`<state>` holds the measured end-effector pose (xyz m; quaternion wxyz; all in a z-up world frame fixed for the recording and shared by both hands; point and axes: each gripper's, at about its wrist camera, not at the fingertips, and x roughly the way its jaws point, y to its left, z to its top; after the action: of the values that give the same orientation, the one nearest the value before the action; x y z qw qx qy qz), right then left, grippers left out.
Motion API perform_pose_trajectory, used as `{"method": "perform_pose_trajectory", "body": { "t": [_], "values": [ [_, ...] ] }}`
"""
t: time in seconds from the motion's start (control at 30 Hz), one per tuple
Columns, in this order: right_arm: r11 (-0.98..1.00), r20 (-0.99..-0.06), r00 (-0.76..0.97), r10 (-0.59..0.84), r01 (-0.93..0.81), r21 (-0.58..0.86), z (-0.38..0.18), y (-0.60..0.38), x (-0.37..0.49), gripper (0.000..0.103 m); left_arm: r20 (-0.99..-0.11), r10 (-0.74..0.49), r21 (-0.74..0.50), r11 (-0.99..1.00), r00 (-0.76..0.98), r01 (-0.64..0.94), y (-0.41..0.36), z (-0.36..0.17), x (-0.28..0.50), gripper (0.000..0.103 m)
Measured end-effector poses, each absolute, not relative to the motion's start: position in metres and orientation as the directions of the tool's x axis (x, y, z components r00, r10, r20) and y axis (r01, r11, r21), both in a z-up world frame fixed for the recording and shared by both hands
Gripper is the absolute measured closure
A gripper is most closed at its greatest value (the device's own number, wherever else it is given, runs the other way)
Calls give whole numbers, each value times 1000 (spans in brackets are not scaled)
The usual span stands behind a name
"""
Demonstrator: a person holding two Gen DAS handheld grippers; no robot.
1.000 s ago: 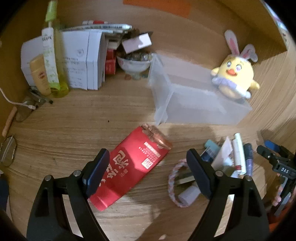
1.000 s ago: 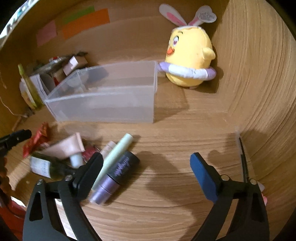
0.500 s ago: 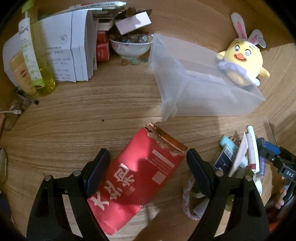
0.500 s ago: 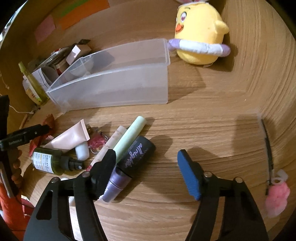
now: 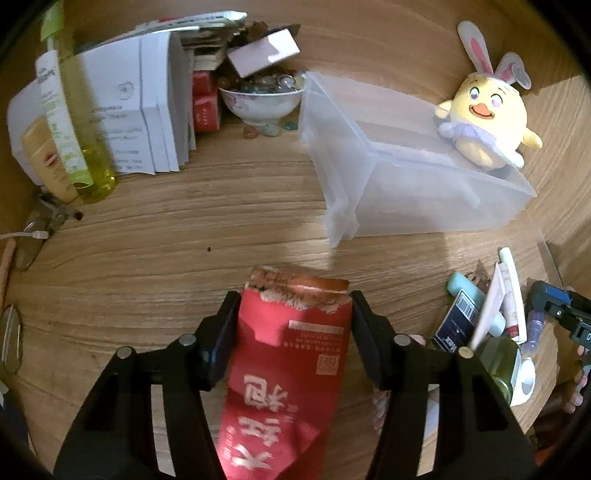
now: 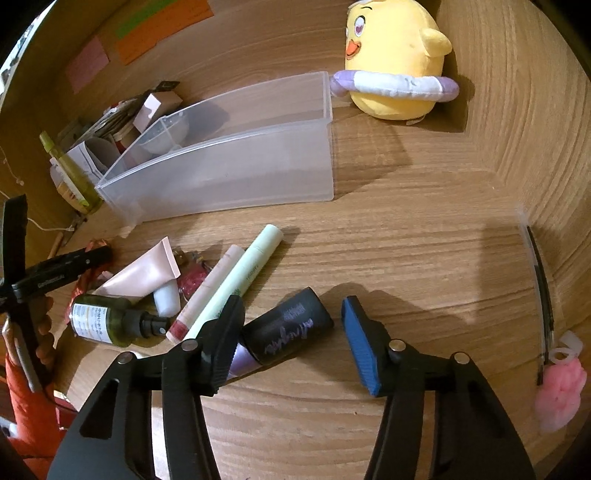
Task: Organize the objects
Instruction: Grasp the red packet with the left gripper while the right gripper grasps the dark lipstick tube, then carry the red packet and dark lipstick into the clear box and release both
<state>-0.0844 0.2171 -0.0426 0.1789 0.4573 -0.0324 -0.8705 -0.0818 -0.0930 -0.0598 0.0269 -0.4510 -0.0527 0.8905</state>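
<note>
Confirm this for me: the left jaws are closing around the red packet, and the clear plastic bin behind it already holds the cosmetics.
Not quite. The left gripper is closing around the red packet, but the clear plastic bin holds no cosmetics; they lie on the table in front of it, as the right wrist view shows.

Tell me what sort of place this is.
Probably a home desk or vanity top, cluttered: cosmetic tubes lie loose on the wooden surface beside a clear plastic bin, with a plush chick behind.

A yellow plush chick [image 5: 484, 122] sits far ahead of the tongs, beside sticky notes [image 6: 155, 29] on the wooden wall beyond.
</note>
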Motion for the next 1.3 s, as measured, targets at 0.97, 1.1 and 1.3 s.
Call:
{"method": "perform_pose_trajectory", "body": {
  "t": [0.97,1.1,1.3],
  "values": [
    [-927,-617,-694,-371,321,196,25,220,-91,58,-585,84,-191,-981,-806,37,-91,35,-57,47],
    [-916,-586,-707,-396,350,196,37,215,-98,58,-560,85,-189,-982,-824,27,-83,48,-60,47],
    [-899,-540,-725,-429,402,174,55,200,-115,57,-527,93,-185,-983,-845,8,-70,65,-72,47]
  ]
}}
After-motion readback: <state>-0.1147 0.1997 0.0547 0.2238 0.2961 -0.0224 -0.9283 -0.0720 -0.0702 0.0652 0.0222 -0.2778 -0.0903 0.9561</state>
